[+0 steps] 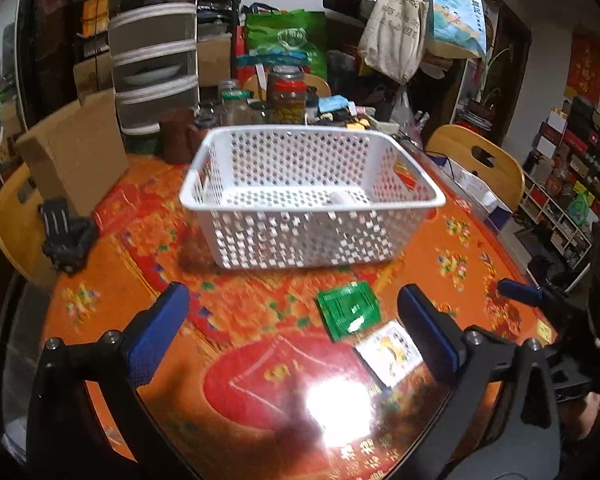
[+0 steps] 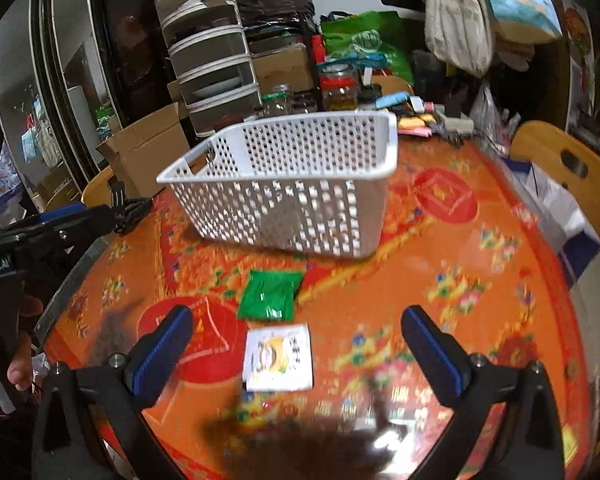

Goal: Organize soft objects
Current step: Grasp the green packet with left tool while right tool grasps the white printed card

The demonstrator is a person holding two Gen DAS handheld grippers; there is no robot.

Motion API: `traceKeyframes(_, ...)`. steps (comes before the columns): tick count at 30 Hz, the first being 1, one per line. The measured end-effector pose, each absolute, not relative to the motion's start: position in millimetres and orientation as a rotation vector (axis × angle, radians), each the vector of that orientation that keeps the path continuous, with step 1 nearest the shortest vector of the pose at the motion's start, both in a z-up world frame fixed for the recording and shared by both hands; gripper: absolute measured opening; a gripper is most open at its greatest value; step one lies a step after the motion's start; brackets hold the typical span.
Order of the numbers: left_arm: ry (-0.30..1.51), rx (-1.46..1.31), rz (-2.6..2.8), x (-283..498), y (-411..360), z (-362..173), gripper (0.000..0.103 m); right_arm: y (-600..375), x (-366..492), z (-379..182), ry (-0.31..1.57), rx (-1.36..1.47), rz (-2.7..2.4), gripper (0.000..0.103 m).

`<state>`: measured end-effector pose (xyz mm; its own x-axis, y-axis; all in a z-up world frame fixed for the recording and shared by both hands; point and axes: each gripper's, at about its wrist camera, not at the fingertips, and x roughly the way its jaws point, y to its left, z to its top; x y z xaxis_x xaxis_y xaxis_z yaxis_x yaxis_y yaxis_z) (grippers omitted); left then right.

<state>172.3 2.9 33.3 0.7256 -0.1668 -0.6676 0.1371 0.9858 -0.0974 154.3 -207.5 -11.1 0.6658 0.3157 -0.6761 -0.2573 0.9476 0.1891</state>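
A white perforated basket (image 1: pixel 392 196) (image 2: pixel 340 168) stands mid-table with a small pale thing (image 1: pixel 342 199) on its floor. In front of it lie a green packet (image 1: pixel 349 309) (image 2: pixel 271 289) and a white packet with a yellow picture (image 1: pixel 389 353) (image 2: pixel 279 357), both flat on the orange cloth. My left gripper (image 1: pixel 294 322) is open and empty above the table, the two packets just inside its right finger. My right gripper (image 2: pixel 298 340) is open and empty, the white packet between its fingers, lower down.
The round table (image 1: pixel 140 240) has an orange-red patterned cloth. Behind the basket stand jars (image 1: pixel 286 94), a cardboard box (image 1: pixel 76 156) and a drawer tower (image 1: pixel 154 48). A black clamp (image 1: pixel 66 232) lies at the left edge. Wooden chairs (image 1: pixel 476 164) stand around.
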Motion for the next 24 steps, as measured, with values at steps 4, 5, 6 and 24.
traceKeyframes(4, 0.786, -0.011, -0.156, 171, -11, 6, 0.103, -210, 139, -30, 0.786, 0.088, 0.305, 0.103)
traceKeyframes(5, 0.813, -0.005, -0.163, 175, -17, -4, 0.103, -211, 138, -33, 0.789, 0.083, 0.294, 0.103)
traceKeyframes(6, 0.842, -0.009, -0.177, 180, -23, -15, 0.103, -214, 134, -38, 0.792, 0.083, 0.275, 0.103)
traceKeyframes(24, 1.064, 0.027, -0.174, 270, -100, -120, 0.063, -246, 133, -70, 0.874, 0.143, 0.243, 0.103)
